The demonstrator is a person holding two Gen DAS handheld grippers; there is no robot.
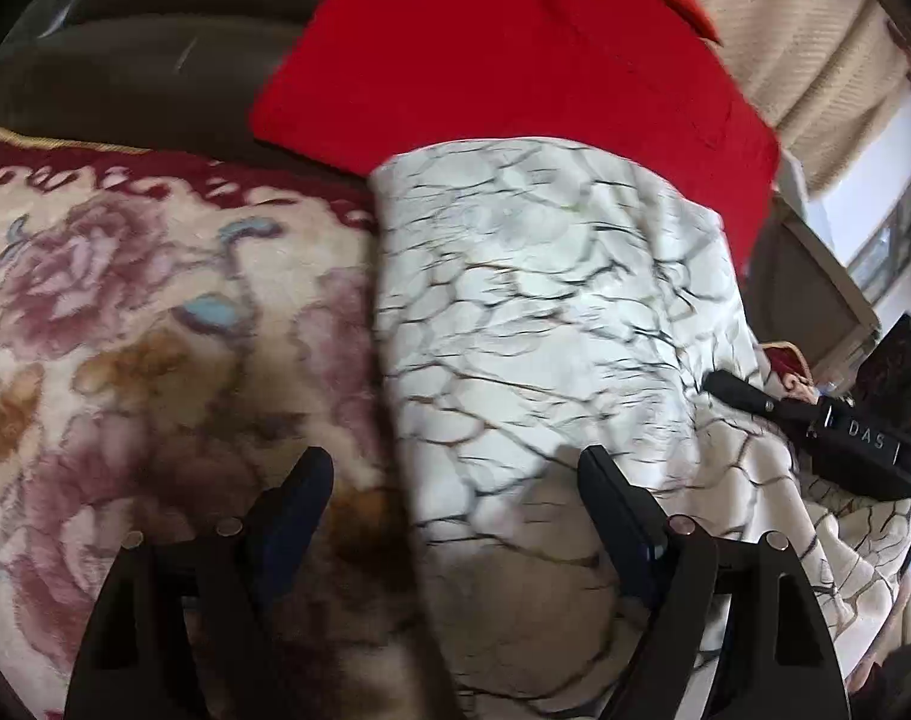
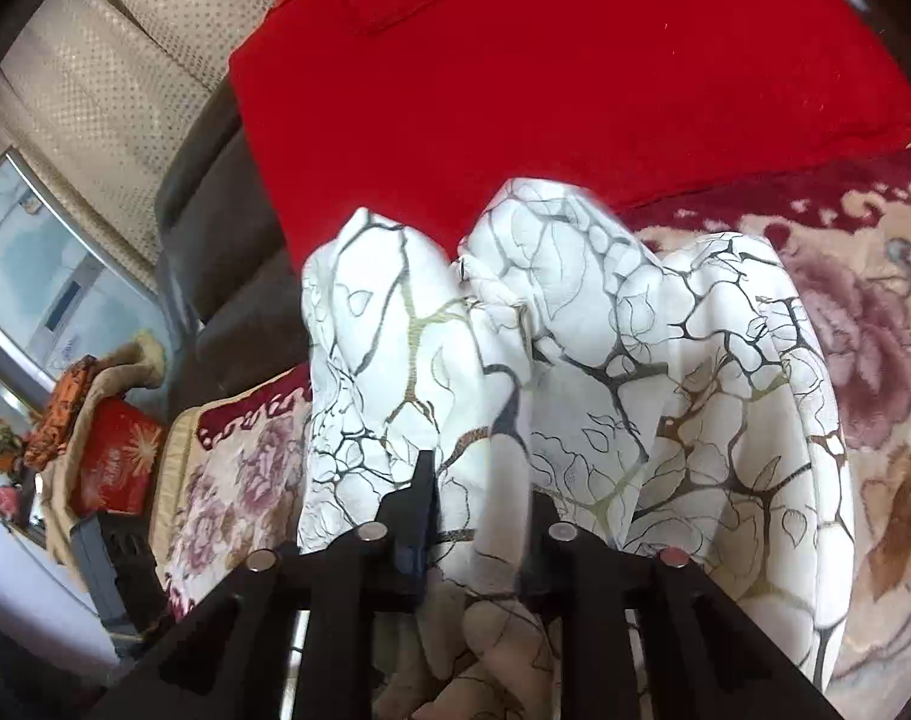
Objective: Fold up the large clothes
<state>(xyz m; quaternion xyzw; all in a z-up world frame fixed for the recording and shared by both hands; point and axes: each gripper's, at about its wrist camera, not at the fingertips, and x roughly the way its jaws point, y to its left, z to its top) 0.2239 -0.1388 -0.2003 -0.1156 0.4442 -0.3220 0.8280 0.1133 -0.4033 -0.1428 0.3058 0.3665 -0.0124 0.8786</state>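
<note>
A white cloth [image 1: 545, 300] printed with black and gold veins lies on a floral blanket [image 1: 125, 300]. My left gripper [image 1: 455, 468] hangs open over the cloth's left edge, one finger above the blanket and the other above the cloth, with nothing pinched. In the right wrist view the same cloth [image 2: 665, 360] rises in bunched folds, and my right gripper [image 2: 479, 480] is shut on a fold of it. The right gripper's black body, marked DAS, shows in the left wrist view at the cloth's right edge.
A red cushion [image 1: 515, 60] [image 2: 575, 60] lies just behind the cloth on a dark sofa [image 1: 125, 60]. Beige curtain [image 2: 125, 60] and a window stand to the side. A red box [image 2: 116, 456] and clutter sit beyond the blanket's [image 2: 875, 330] end.
</note>
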